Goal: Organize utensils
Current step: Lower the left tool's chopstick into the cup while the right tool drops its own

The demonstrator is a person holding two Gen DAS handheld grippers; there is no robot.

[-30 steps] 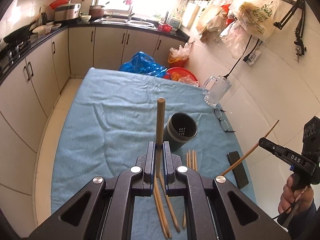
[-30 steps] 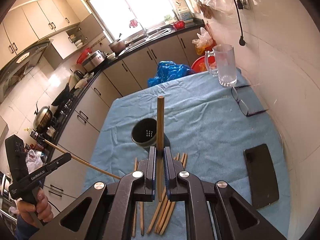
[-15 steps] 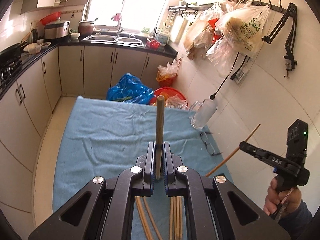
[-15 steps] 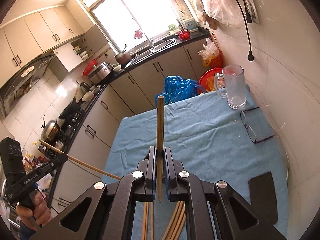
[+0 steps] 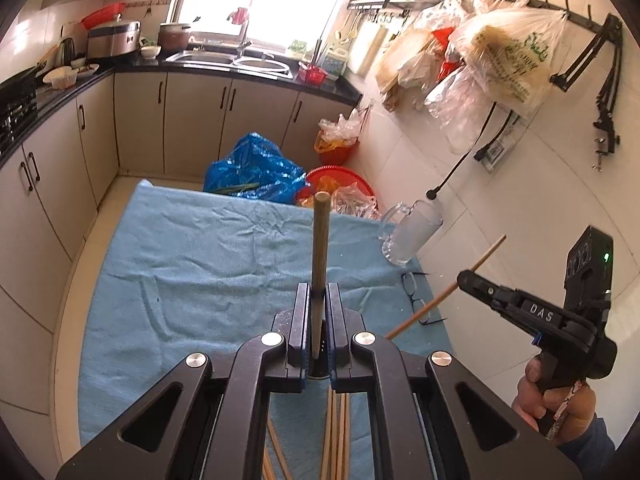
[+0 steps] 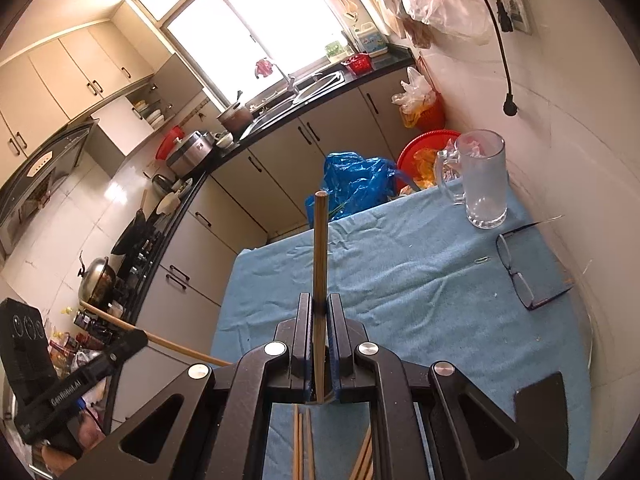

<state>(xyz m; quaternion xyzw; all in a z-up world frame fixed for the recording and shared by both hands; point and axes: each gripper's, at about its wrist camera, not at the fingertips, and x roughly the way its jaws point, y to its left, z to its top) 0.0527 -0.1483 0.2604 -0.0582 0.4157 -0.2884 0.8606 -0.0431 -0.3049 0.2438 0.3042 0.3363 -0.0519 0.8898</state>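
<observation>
The left claw (image 5: 318, 334) is clamped on a single chopstick (image 5: 320, 264) that stands up between its pads, and the right claw (image 6: 318, 340) grips a second chopstick (image 6: 320, 272) the same way; each claw also shows at the edge of the other's view, its stick slanting out of closed pads. Both have risen and pulled back from the blue-towelled desk (image 5: 192, 264) over the last second. A second ago the dark perforated holder stood just beyond the claw tips in both views. Half a second ago it had already slipped below the frame, and now only a dark sliver directly under the left pads may be its rim; I cannot tell for certain. The loose chopsticks (image 5: 334, 432) lie on the towel at the near edge, under the claws. The glass mug (image 5: 412, 234) and the spectacles (image 6: 520, 268) sit at the far right by the wall, well apart from the work.

My reading is that the pick-up is done and the carry is under way: two sticks are lifted clear of the pile, not yet in the holder. The next move likely calls for bringing each tip over the holder's mouth and letting go. Thin sticks held near one end could swing or slip.
</observation>
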